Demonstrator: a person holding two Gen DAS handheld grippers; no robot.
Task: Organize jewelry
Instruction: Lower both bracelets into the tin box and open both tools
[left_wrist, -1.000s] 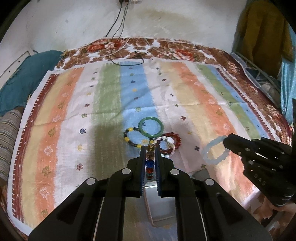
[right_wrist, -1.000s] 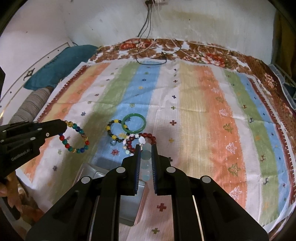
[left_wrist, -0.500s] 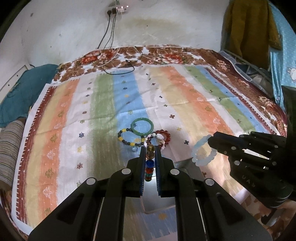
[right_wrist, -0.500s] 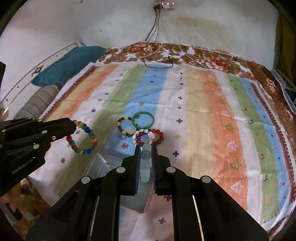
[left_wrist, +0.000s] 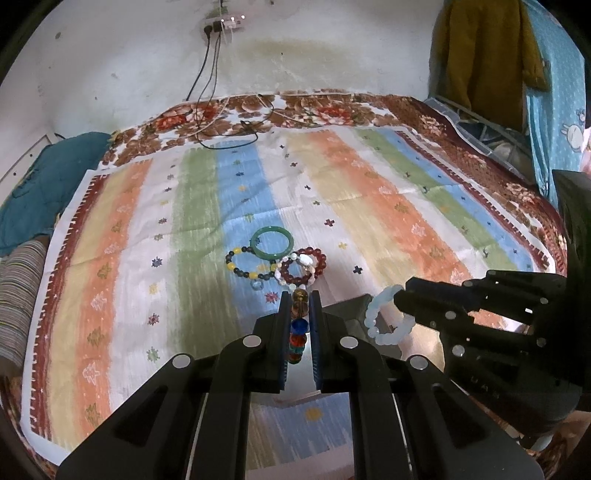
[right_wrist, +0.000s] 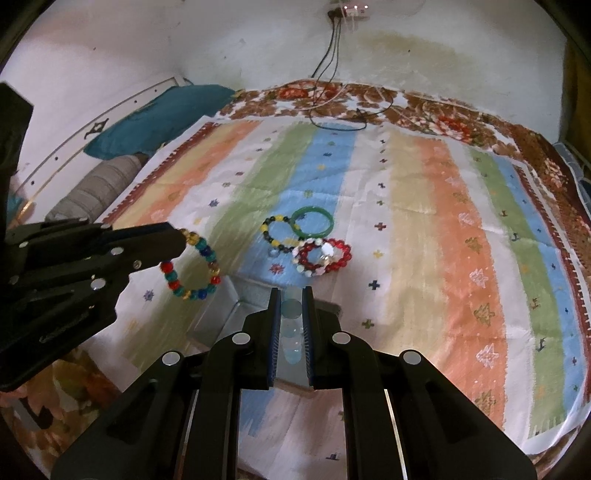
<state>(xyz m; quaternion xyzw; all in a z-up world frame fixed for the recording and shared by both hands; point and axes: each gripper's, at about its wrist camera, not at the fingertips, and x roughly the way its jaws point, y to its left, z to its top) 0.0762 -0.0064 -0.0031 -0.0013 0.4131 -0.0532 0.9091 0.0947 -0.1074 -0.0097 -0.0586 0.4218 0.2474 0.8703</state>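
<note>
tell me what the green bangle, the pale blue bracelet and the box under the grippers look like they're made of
Green bangle: one solid, smooth, glossy ring, likely jade or glass; plastic is possible.
Pale blue bracelet, held in the right gripper: milky, translucent round beads, probably glass or stone.
Box: flat, grey, reflective walls suggest polished metal or mirrored plastic.

Cloth (left_wrist: 129, 258): spread over the bed.
Bangle (left_wrist: 272, 242): mid-cloth.
Chain bracelet (left_wrist: 247, 264): touching the bangle at its 8 o'clock.
Bead cluster (left_wrist: 303, 264): touching the bangle at its 4 o'clock.
Tray (right_wrist: 221, 321): near edge, at 6 o'clock of the cluster.
Cables (left_wrist: 225, 129): far edge, 12 o'clock.
</note>
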